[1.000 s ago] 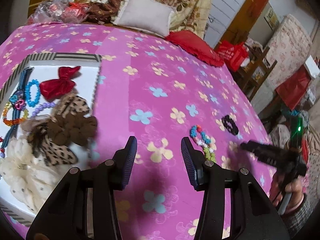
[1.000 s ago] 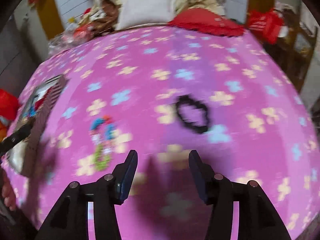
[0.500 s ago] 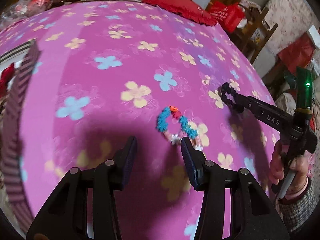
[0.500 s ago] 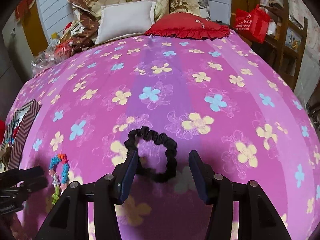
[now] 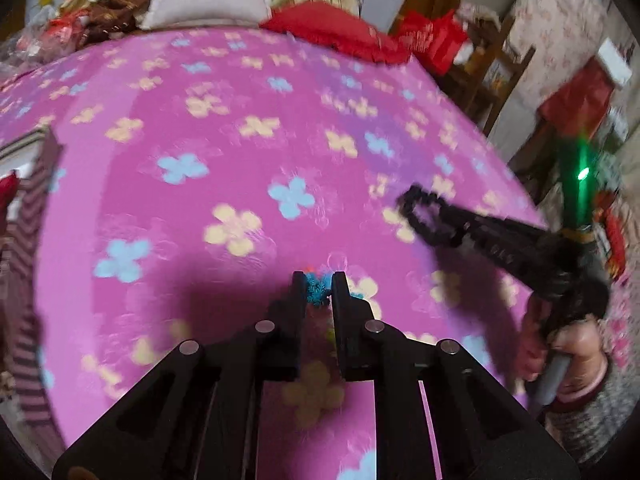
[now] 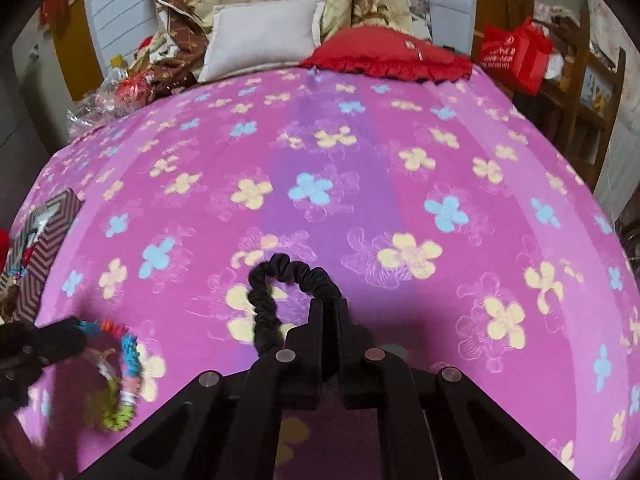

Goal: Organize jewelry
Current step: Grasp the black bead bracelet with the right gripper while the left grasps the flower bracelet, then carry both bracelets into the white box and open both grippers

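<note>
My left gripper point(image 5: 319, 286) is shut on the multicoloured scrunchie point(image 5: 316, 289), whose blue part shows between the fingertips. In the right wrist view this scrunchie point(image 6: 124, 364) hangs from the left gripper point(image 6: 78, 330), lifted slightly off the pink flowered bedspread point(image 6: 360, 184). My right gripper point(image 6: 329, 304) is shut on the black scrunchie point(image 6: 276, 288), whose loop sticks out ahead and to the left. In the left wrist view the right gripper point(image 5: 452, 224) holds the black scrunchie point(image 5: 420, 212) just above the bed.
A striped-rim box point(image 6: 44, 240) holding other hair accessories sits at the bed's left edge; it also shows in the left wrist view point(image 5: 28, 240). A white pillow point(image 6: 260, 36) and red cushion point(image 6: 384, 54) lie at the head. Wooden furniture point(image 6: 576, 92) stands to the right.
Both grippers have closed, the left on the multicoloured scrunchie, the right on the black one. Both scrunchies are now raised slightly off the bedspread.
</note>
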Demonstrator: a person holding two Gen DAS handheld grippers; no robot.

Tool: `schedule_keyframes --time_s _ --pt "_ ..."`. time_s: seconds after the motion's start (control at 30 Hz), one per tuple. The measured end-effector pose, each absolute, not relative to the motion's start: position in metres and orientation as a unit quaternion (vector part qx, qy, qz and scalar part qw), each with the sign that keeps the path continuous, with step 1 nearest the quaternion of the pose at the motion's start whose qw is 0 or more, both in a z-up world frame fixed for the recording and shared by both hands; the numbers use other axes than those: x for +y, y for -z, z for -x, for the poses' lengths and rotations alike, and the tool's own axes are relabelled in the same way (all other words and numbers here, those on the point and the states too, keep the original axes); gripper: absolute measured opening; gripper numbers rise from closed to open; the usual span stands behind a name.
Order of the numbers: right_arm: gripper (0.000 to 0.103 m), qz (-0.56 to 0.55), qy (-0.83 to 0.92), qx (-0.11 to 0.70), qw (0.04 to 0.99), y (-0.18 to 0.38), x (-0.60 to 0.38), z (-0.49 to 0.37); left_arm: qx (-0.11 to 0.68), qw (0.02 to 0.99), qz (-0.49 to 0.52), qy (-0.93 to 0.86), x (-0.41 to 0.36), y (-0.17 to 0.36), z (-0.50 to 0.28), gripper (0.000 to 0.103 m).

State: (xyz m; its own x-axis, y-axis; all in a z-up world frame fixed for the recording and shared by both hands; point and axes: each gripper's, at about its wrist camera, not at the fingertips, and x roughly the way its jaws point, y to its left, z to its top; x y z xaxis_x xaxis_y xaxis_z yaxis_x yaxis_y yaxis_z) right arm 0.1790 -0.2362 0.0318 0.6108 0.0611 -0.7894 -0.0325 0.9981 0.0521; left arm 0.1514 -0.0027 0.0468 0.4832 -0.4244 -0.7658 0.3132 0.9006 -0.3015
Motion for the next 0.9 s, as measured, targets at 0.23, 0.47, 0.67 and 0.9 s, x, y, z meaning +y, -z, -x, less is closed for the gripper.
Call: schedule_keyframes --time_s 0.23,0.47,0.67,0.9 --pt "0.005 0.003 -0.047 0.4 0.915 -0.084 -0.203 -0.161 0.389 0.893 0.106 0.2 0.072 -0.112 -0.125 0.012" --pt "0.005 0.036 -0.099 0.377 0.92 -0.119 -0.138 -0.151 0.353 0.917 0.14 0.124 0.163 -0.13 -0.125 0.011" --pt "0.005 0.064 -0.155 0.375 0.912 -0.131 -0.062 -0.163 0.351 0.922 0.151 0.056 0.239 -0.122 -0.158 0.012" --pt "0.005 0.097 -0.222 0.382 0.892 -0.132 0.039 -0.187 0.354 0.915 0.19 -0.017 0.315 -0.091 -0.213 0.012"
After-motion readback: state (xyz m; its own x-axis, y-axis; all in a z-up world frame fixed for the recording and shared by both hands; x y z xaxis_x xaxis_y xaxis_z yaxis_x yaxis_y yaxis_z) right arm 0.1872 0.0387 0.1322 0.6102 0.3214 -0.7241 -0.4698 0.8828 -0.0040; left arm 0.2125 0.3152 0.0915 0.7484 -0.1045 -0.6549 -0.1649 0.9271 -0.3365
